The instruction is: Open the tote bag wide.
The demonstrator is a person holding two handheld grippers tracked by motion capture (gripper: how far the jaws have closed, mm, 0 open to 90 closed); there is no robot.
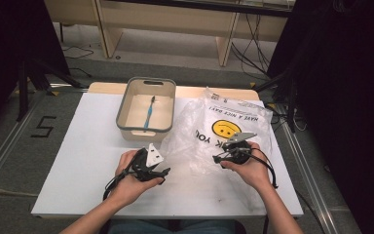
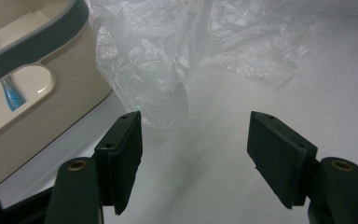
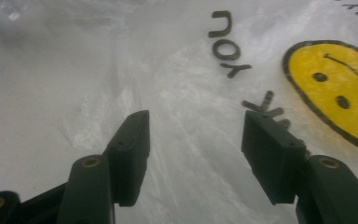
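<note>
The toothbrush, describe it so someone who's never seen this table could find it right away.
On the white table, find the beige bin with a grey rim at the far edge, left of the crumpled smiley-face plastic bag. Lying lengthwise inside is the toothbrush, slim and blue.

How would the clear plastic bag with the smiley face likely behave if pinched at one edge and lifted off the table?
The plastic bag would probably drape limply, since its thin film already lies crumpled. It looks very light, so a push might bunch it rather than slide it. Its glossy surface may slip between pads.
</note>
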